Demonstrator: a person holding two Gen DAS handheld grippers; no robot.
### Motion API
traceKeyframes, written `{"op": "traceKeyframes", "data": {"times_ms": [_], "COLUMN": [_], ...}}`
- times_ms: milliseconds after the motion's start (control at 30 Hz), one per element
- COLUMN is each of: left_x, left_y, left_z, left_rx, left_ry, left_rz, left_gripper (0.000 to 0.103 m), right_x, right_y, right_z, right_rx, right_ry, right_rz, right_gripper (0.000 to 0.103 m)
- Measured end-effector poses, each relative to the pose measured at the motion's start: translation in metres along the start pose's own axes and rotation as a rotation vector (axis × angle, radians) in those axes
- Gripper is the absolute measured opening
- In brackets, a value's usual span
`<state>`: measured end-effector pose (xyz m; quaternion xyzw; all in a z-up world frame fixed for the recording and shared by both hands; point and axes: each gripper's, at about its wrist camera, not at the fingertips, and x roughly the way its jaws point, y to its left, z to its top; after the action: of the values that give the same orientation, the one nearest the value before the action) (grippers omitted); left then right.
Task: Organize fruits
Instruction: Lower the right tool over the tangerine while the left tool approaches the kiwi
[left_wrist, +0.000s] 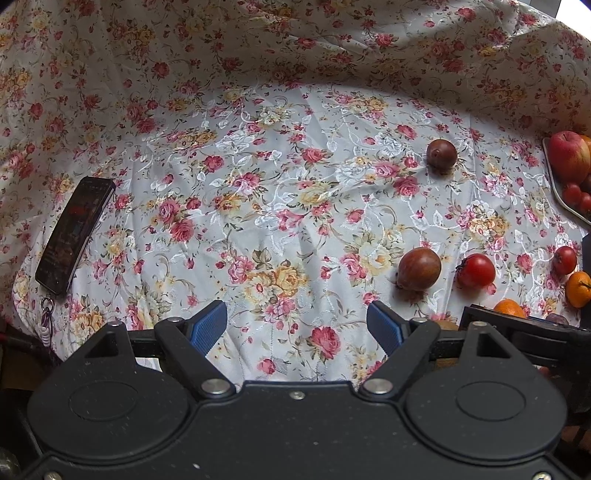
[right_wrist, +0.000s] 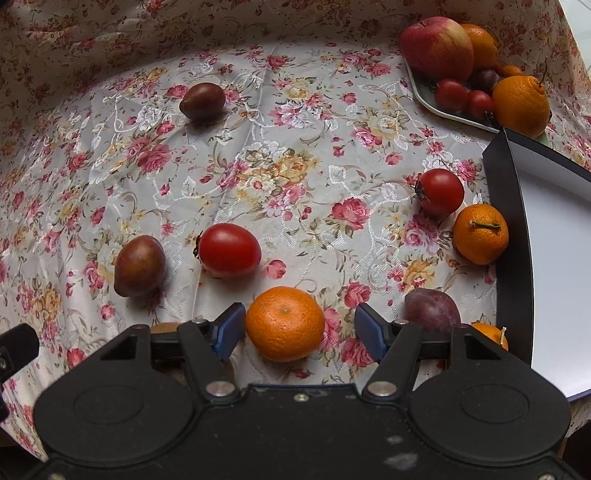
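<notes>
No legible text; phone (left_wrist: 74, 236) screen content unreadable.

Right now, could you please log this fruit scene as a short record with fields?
surface: floral tablecloth
right gripper: jaws open, straddling a mandarin
left gripper: jaws open, nothing between them
loose fruit: red tomato, brown fruit, plum
tray: holds apple, small tomatoes, oranges
other: phone

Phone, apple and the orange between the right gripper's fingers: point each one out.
Phone (left_wrist: 74, 232), left wrist view, middle of its dark screen.
Apple (right_wrist: 436, 48), right wrist view, centre of its red skin.
Orange (right_wrist: 284, 323), right wrist view, middle of its top, just below the small stem dimple.
</notes>
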<state>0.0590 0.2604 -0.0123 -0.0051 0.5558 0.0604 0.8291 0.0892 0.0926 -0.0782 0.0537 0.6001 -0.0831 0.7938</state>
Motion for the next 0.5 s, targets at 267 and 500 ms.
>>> {"op": "traceKeyframes", "data": {"times_ms": [267,500], "left_x": [0.013,0.01], "left_y": [-0.007,-0.002], "left_z": [-0.022,-0.05], "left_rx": [-0.015,-0.123], "left_ry": [0.094,0.163], "left_rz": [-0.06,-0.151], "left_gripper": [0.084,0.083], "right_x": [0.004,0.007], "right_y": [0.001,-0.003], "right_z": [-0.002,0.001], "right_rx": [0.033,0.034], "right_ry": [-0.002,0.013], "right_rz": [-0.012,0.005], "right_gripper": [0.076,0.078]}}
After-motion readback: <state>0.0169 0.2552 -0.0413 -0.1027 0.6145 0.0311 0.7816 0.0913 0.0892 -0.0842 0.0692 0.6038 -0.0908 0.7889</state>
